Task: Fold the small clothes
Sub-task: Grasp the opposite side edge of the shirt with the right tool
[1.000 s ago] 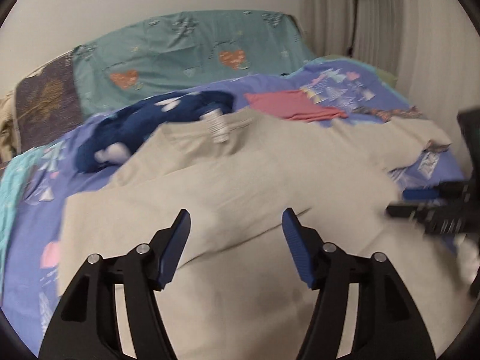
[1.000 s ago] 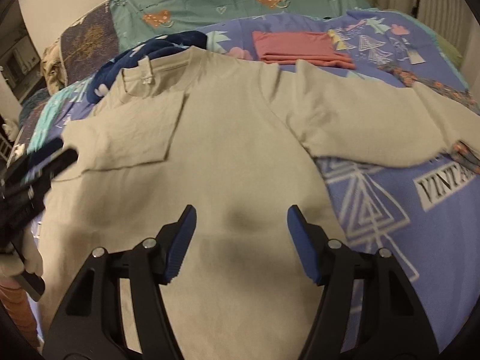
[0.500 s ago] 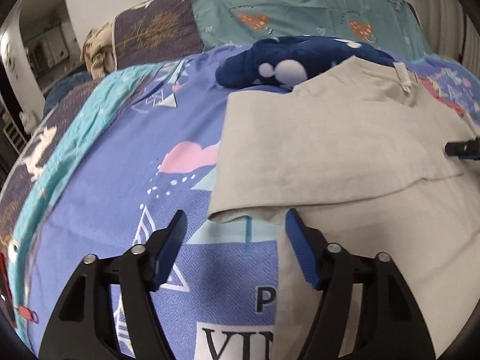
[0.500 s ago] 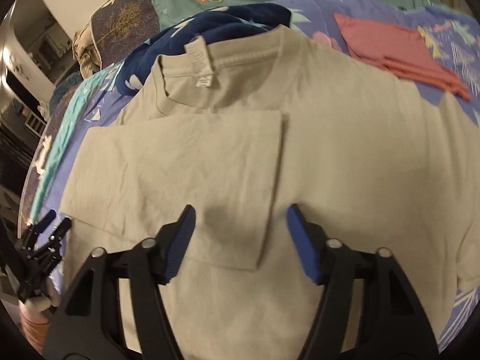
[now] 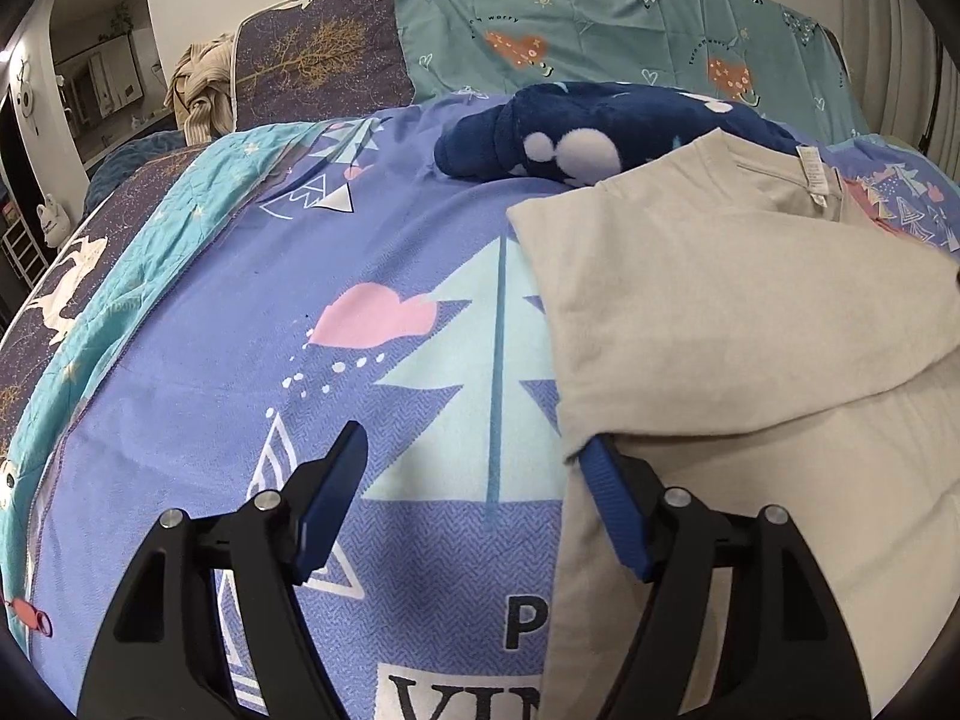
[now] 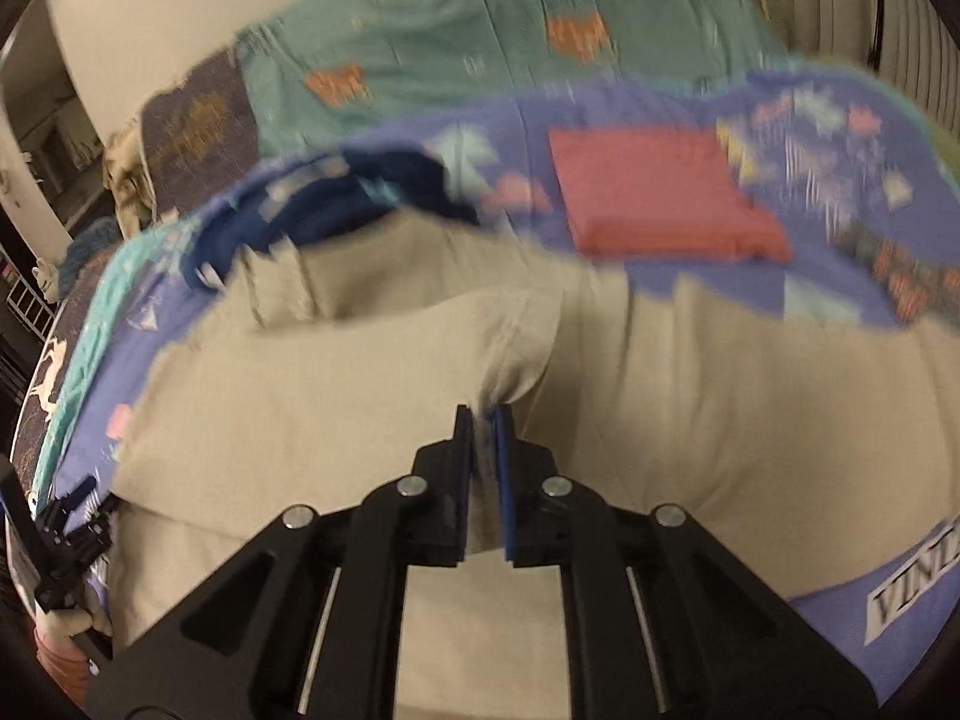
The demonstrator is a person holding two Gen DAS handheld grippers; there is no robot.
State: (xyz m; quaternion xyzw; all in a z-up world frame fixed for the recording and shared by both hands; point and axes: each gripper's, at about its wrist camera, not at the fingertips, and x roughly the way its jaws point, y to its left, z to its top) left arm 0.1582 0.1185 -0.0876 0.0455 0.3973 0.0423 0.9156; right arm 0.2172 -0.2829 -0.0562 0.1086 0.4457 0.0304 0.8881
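Bed (image 5: pixel 180 420) with blue quilt carries the beige shirt (image 5: pixel 750 312). Right gripper (image 6: pixel 483 420) jaws closing, pinching the shirt's folded sleeve; left gripper (image 5: pixel 474 462) jaws apart at shirt's edge.

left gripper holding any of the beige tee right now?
No: the left gripper stands open at the edge of the beige T-shirt, one pad at a fabric fold and the other over the bedsheet, nothing pinched.

Bed cover (image 5: pixel 420 396): purple, with trees and a pink cloud.
Blanket (image 5: pixel 576 132): dark blue, white spots.
Pillow (image 5: pixel 600 30): teal, orange hearts.
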